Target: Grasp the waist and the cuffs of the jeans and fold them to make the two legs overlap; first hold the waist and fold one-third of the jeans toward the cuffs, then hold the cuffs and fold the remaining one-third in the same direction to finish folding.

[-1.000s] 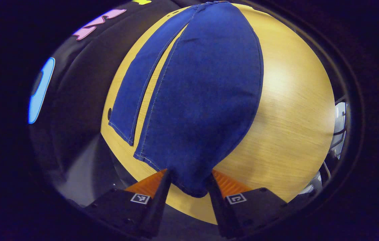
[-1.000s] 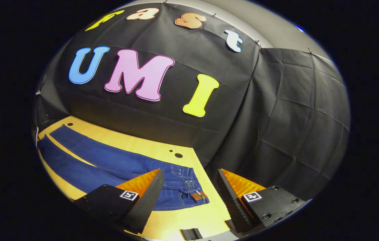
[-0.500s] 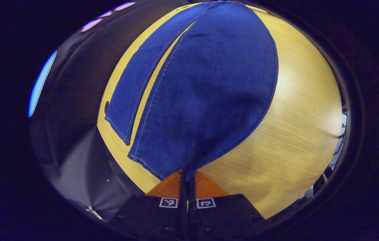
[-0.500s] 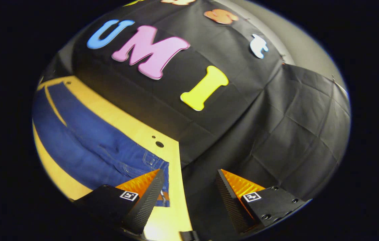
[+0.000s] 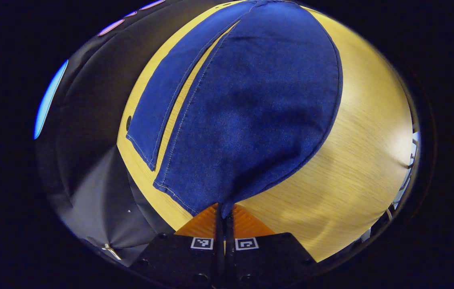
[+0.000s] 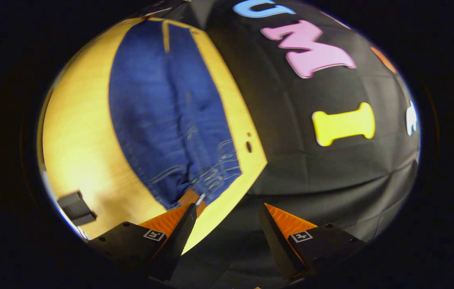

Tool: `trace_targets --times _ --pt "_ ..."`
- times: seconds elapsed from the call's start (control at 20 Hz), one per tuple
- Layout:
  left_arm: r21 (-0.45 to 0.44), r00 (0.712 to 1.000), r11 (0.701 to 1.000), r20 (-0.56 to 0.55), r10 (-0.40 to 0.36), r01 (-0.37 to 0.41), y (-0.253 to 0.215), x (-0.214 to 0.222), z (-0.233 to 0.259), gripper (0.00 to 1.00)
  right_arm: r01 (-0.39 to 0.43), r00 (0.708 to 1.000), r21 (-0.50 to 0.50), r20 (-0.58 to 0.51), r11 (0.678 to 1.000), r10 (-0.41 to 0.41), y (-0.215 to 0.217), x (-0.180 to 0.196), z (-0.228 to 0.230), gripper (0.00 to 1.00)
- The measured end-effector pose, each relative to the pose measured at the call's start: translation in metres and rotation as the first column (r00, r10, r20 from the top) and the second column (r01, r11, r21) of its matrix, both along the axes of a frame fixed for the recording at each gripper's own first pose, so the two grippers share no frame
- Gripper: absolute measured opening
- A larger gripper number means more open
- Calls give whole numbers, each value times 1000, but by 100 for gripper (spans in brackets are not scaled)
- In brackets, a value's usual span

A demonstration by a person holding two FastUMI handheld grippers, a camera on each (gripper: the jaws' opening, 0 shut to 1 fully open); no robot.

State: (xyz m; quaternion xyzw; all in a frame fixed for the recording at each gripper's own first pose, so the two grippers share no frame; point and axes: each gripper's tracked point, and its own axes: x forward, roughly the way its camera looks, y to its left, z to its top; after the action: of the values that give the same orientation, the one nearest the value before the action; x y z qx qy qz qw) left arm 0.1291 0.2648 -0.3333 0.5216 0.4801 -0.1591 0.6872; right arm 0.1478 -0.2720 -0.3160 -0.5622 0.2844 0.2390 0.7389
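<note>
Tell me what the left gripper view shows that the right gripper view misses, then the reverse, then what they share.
Left gripper view: the left claw shut on the cuff of the nearer leg, and the other leg's cuff lying flat on the table. Right gripper view: the open right claw near the waist, plus a small dark block near the table's edge. Both: the jeans spread on the wooden table against the black cloth wall.
</note>
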Motion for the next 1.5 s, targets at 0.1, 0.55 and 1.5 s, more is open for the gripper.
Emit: trace_targets --times 0.1,0.55,1.5 --pt "7 1000 1000 4 4 -4 0 0 0 6 -25 991 -38 -129 999 20 -11 -16 -35 96" --pt "23 999 998 -5 50 -50 -2 0 0 6 -219 964 -155 -187 963 189 4 9 -77 90" --pt "-109 978 976 -119 173 -186 -10 2 2 6 -149 939 -110 -327 983 106 14 32 -85 11"
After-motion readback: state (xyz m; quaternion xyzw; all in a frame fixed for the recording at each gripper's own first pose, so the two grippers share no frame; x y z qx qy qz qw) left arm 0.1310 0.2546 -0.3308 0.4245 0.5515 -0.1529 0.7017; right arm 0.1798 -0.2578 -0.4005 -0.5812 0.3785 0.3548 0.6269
